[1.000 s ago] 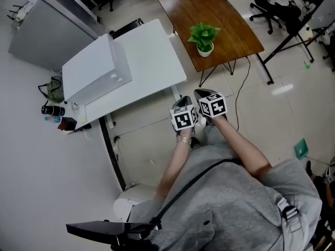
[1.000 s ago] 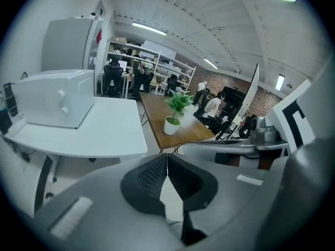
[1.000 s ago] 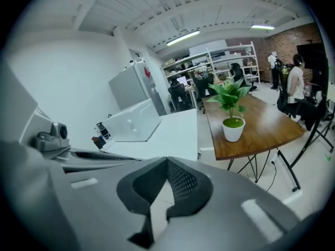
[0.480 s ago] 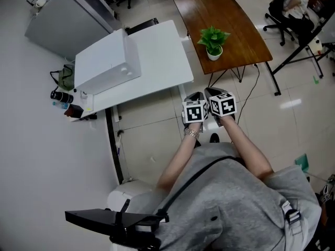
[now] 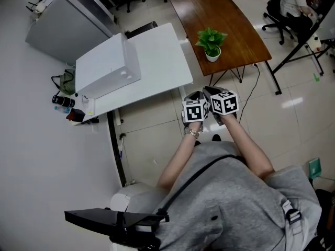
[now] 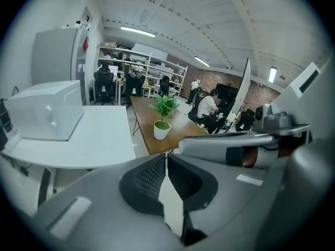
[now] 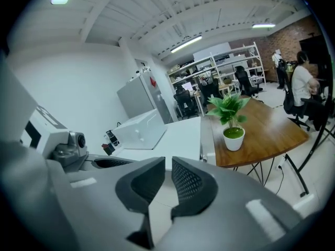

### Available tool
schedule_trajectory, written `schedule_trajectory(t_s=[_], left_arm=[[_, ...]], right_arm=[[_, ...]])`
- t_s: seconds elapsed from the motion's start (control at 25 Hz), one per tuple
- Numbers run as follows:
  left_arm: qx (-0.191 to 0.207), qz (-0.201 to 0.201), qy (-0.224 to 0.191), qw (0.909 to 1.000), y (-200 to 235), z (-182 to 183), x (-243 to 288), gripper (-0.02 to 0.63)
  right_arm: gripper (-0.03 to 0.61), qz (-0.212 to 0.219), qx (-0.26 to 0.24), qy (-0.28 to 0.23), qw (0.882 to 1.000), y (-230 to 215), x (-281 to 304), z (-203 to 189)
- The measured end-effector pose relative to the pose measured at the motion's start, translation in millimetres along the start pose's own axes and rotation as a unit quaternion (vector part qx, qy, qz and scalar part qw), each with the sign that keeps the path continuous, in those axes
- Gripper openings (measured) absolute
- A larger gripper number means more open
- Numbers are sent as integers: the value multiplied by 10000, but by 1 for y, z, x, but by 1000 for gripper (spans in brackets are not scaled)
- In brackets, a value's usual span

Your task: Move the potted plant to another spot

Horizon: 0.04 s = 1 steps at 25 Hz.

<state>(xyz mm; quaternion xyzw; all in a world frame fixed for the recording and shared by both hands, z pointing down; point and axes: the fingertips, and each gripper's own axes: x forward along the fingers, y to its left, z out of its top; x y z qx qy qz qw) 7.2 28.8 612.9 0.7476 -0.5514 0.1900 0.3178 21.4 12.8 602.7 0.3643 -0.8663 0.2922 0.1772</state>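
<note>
Your left gripper and right gripper are each closed to a thin slit, and neither holds anything. You hold them side by side above the floor, just off the corner of the white table, which carries a white box. The potted plant stands well ahead of them on the wooden table, near the edge that faces the white table. Since a second ago the plant hasn't shifted, and the grippers are still paired.
</note>
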Motion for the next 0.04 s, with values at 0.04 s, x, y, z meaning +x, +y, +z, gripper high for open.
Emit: schedule_trajectory(t_s=[0.04], left_arm=[[-12,8,-18,10000,1,1,0,20]], right_arm=[[23,56,21,-16,10000,2,0,1]])
